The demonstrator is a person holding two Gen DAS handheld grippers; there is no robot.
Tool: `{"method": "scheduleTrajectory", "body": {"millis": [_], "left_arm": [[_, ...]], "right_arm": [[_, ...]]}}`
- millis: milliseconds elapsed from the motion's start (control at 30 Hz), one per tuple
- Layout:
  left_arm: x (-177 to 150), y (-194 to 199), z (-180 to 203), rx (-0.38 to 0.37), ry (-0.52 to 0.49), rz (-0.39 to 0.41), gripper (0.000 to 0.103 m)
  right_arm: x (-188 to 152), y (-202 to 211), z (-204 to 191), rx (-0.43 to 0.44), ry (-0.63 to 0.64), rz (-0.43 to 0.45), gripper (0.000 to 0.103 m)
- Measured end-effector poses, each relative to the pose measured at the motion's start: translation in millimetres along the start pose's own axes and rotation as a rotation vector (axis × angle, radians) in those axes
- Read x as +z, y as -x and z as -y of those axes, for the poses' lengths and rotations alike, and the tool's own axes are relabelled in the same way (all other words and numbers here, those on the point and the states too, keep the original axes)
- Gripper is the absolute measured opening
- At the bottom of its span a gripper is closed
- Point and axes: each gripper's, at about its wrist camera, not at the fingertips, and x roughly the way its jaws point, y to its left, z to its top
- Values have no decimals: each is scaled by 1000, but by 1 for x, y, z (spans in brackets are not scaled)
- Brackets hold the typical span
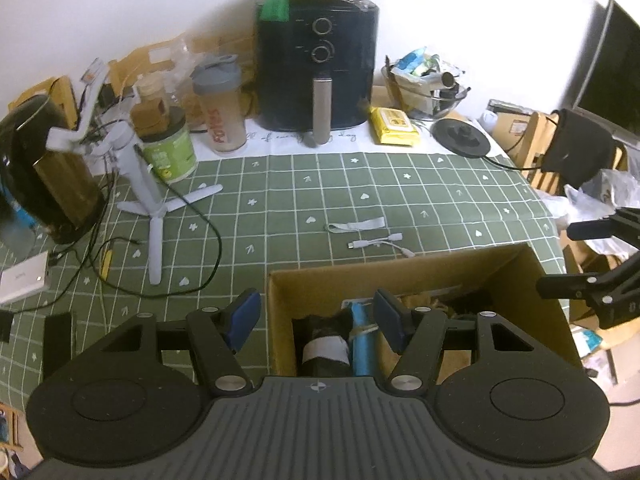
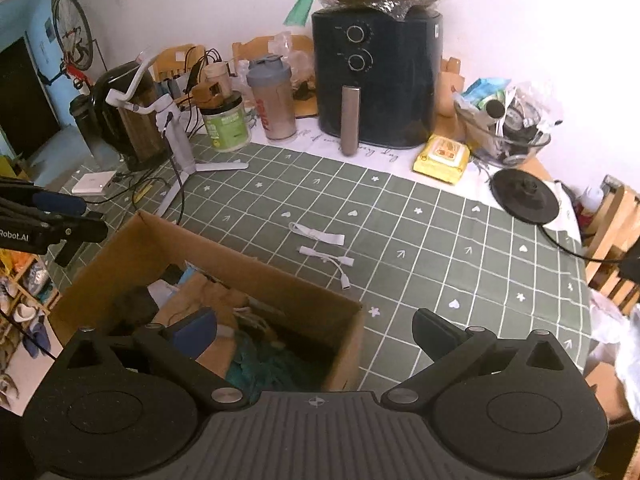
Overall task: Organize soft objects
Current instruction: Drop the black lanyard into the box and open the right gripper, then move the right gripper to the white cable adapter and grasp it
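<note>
An open cardboard box (image 1: 400,266) (image 2: 280,280) stands at the near edge of the green checked tablecloth. In it lie a black roll with a white band (image 1: 324,354), a blue roll (image 1: 362,340), teal cloth (image 2: 264,366) and brown paper (image 2: 208,300). My left gripper (image 1: 316,322) hangs open over the box's left wall with nothing between its blue pads. My right gripper (image 2: 316,334) is open and empty over the box's right corner, one finger above the box and the other above the cloth. A white strap (image 1: 356,225) (image 2: 318,234) and a white cable adapter (image 1: 380,245) (image 2: 328,258) lie just beyond the box.
A black air fryer (image 1: 318,68) stands at the back, with a shaker bottle (image 1: 220,108), a green jar (image 1: 170,148), a white tripod (image 1: 150,208) and a kettle (image 1: 48,172) to its left. To its right are yellow wipes (image 1: 394,126), a glass bowl (image 1: 424,88) and a kettle base (image 1: 462,136).
</note>
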Motion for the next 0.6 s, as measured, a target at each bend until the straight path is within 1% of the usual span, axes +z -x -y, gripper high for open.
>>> {"method": "scheduleTrajectory", "body": {"millis": [167, 333, 467, 600], "left_arm": [[9, -8, 5, -30, -28, 4, 61], [19, -15, 7, -77, -64, 23, 61], [24, -22, 5, -99, -69, 38, 61], [27, -29, 1, -105, -67, 34, 61]], "right_arm": [[8, -7, 10, -13, -22, 2, 103], [18, -14, 20, -23, -29, -2, 103], [26, -23, 27, -47, -15, -10, 103], [35, -34, 35, -53, -8, -16, 103]]}}
